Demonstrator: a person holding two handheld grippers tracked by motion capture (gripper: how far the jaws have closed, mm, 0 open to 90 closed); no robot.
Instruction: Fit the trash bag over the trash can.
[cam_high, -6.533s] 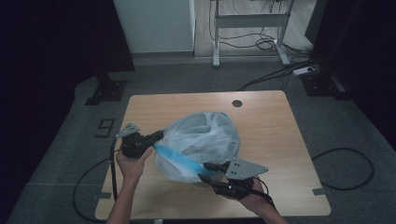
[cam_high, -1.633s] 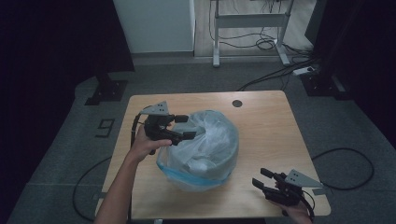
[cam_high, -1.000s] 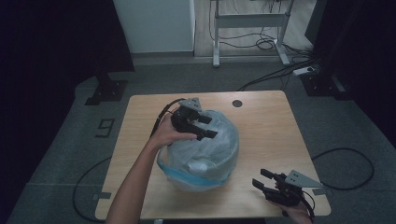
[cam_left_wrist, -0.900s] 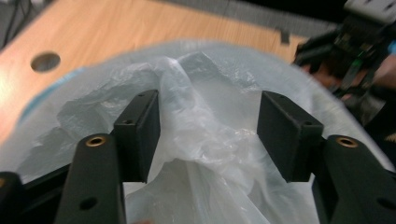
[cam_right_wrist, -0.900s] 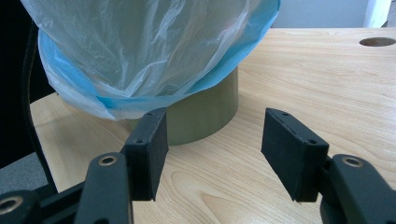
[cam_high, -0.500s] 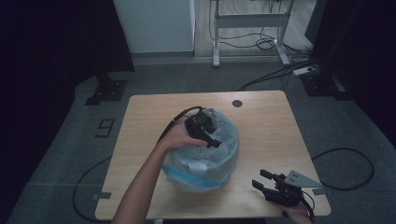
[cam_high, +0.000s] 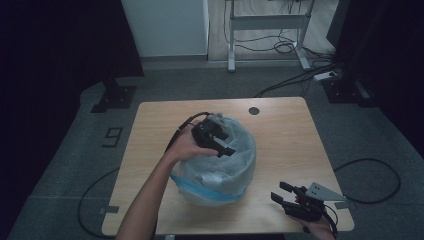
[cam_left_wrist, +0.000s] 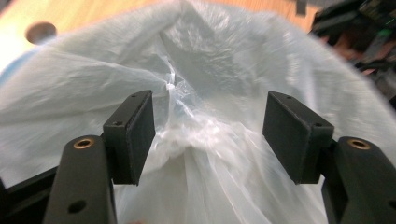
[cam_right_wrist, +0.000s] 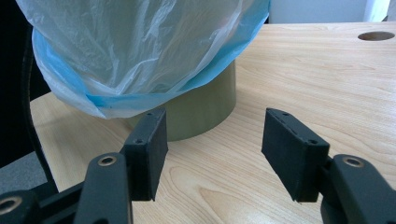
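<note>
- Nearest, the right gripper (cam_high: 295, 202) rests at the table's (cam_high: 300, 130) near right corner, jaws apart, holding nothing.
- Mid-table stands the green bin (cam_right_wrist: 205, 109) – the plastic bag (cam_high: 220, 167) is draped over it, its blue hem outside.
- Above, the left gripper (cam_high: 222, 145) has just been opening – film between its pads, unpinched.
- Lining the bin looks under way; next, press the billowing bag down inside.

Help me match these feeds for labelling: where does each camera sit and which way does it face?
High view: above the table, looking forward and down; forearm, both grippers.
Left gripper view: on the left gripper, jaws apart over the bag.
Right gripper view: on the right gripper, level, facing the bin.
All three share the bag.
</note>
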